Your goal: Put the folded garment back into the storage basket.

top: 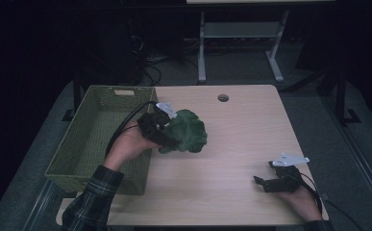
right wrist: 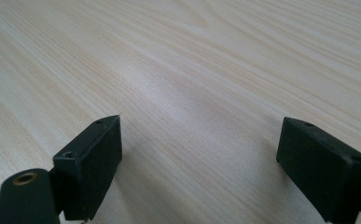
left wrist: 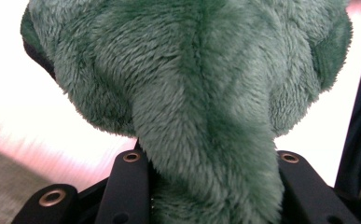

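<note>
Currently the left gripper [top: 168, 136] is clamped on a green plush toy [top: 187, 131], held up off the table [top: 231, 144] just right of the green woven basket [top: 85, 139]. From the high view the toy sits over the table's left-centre, beside the basket's right wall and not inside it. The person's left hand [top: 128, 147] wraps the gripper body, with a plaid sleeve [top: 93, 195] coming in from the near-left corner, partly over the basket's near end.

Left gripper view: the two black jaws stand either side of a narrower fuzzy part of the plush [left wrist: 206, 140], pressing into it; the bulkier part of the toy spreads out above them. Pale tabletop shows blurred behind it.

Right gripper [top: 265, 182] rests low at the near-right of the table, well apart from the toy, with the right hand [top: 303, 199] behind it. Right gripper view: jaws wide apart, nothing between them, just bare light woodgrain [right wrist: 201, 84].

Basket sits along the table's left edge. A round cable hole [top: 223, 97] is at the far edge of the tabletop.
</note>
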